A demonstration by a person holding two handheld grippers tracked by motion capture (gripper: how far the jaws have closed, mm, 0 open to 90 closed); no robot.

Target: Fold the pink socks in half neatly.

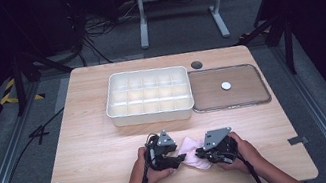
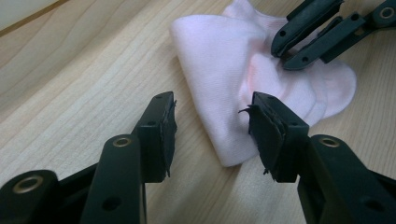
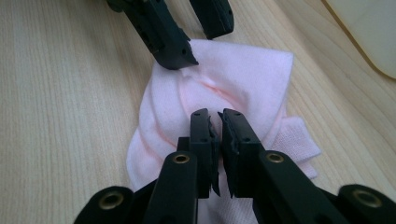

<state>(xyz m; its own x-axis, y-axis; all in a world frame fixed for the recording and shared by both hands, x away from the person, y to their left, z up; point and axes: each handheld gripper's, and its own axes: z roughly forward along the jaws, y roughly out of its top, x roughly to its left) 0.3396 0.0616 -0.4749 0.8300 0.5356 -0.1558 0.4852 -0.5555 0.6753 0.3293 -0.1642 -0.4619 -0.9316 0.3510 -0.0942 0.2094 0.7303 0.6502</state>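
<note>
High view: a folded pink sock (image 1: 193,153) lies on the wooden bench (image 1: 95,149) near its front edge, at about 6 o'clock from the white divided tray (image 1: 148,96), between the two hands. The left gripper (image 1: 181,158) points in from the sock's 9 o'clock side, and the right gripper (image 1: 199,155) from its 3 o'clock side. A clear flat lid (image 1: 247,92) lies just beside the tray at its 3 o'clock, with a small white disc (image 1: 226,85) on it.

Left gripper view: the left gripper (image 2: 212,122) has its jaws spread, and the rolled edge of the sock (image 2: 219,70) lies between them without being pressed. At 1 o'clock the right gripper (image 2: 286,55) nips the sock's crumpled middle.

Right gripper view: the right gripper (image 3: 218,125) has its jaws nearly together, pinching a fold of the sock (image 3: 252,79). The left gripper (image 3: 196,35) stands spread at 12 o'clock over the sock's far edge.
</note>
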